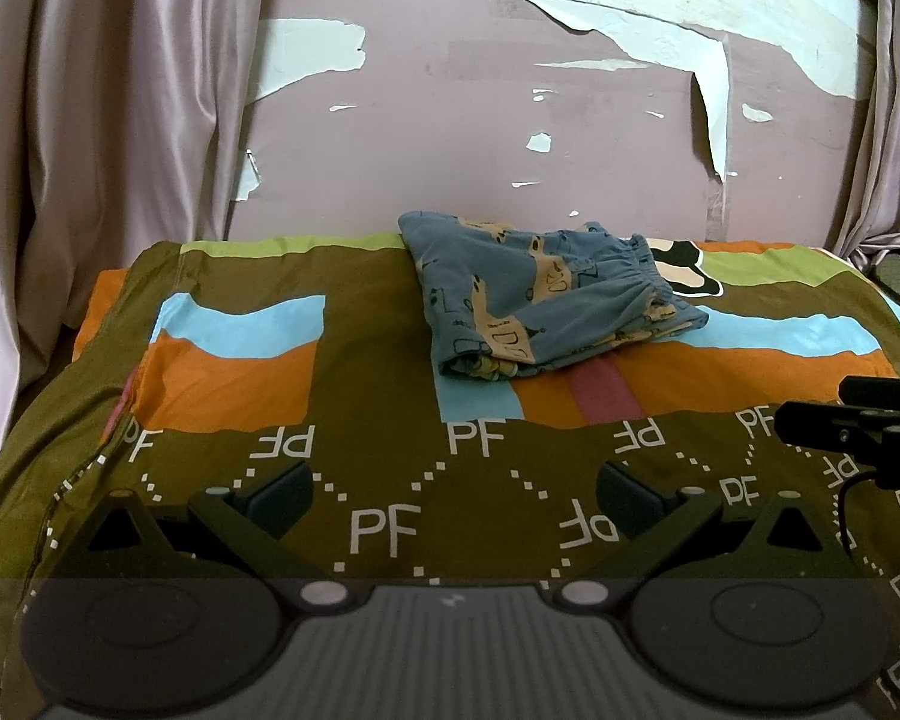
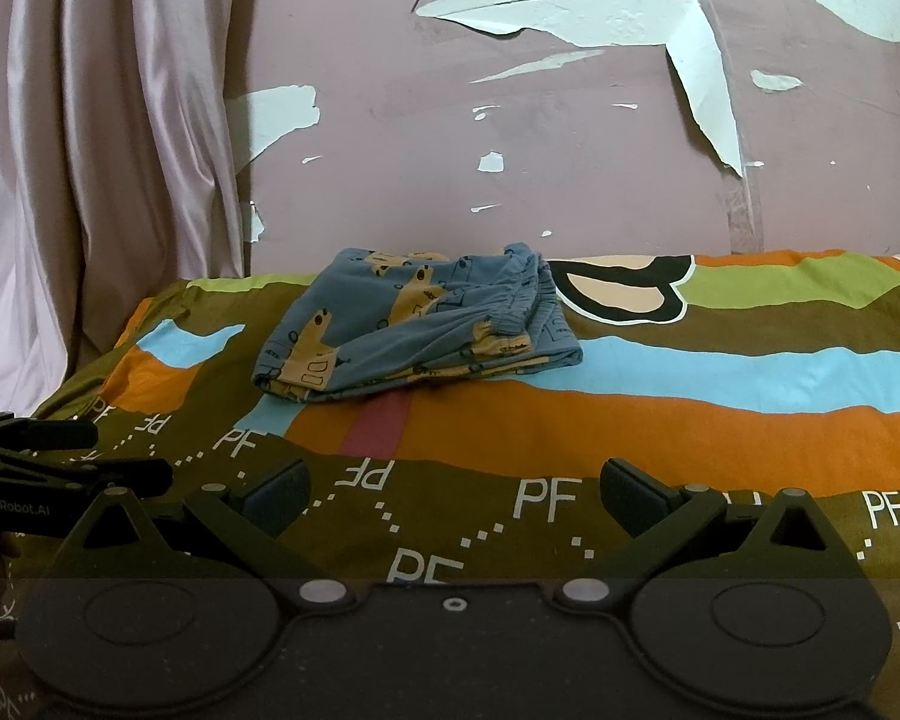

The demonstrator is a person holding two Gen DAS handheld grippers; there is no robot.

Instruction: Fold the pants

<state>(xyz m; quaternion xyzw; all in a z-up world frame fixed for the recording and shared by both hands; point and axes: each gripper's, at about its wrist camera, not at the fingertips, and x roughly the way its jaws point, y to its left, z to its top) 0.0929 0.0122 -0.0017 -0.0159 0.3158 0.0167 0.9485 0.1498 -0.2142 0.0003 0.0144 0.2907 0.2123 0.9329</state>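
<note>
Pants: the blue printed pants (image 1: 546, 294) lie in a compact layered bundle at the far edge of the bed, at 12 o'clock from the left claw and 11 o'clock from the right; elastic waistband gathered on the right side.
Bed cover: the patterned bedspread (image 1: 378, 420) lies flat beneath, giving a smooth folding surface.
Left claw: left claw (image 1: 453, 495) spread wide, empty, low over the near bedspread, well apart from the pants.
Right claw: right claw (image 2: 453, 495) likewise agape, holding nothing.
Stage: the folding looks finished, judging by the stacked layers and both claws clear.
</note>
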